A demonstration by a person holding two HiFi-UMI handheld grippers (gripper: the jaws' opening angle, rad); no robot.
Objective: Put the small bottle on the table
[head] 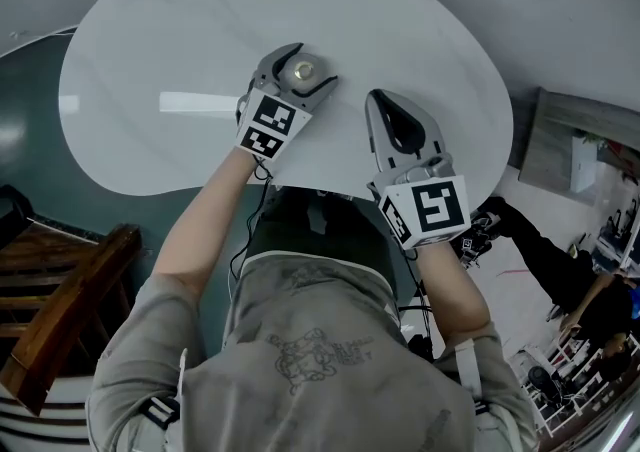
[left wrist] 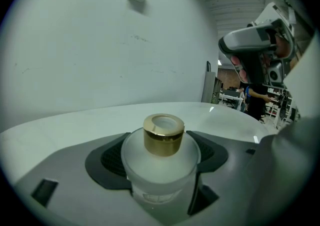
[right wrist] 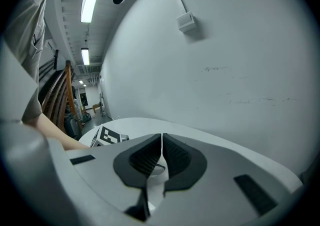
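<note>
The left gripper clamps the small bottle, frosted and gold-capped, over the white table. Beside it, the right gripper has its jaws pressed together, empty.

Lighting is even, cool and rather dim. Head view: a pale glare streak lies on the white table, and shadows are faint. Right gripper view: the ceiling tube lights are overexposed. Both gripper views show strong fisheye distortion and black corners. The small bottle is sharp at the cap and softer below.
</note>
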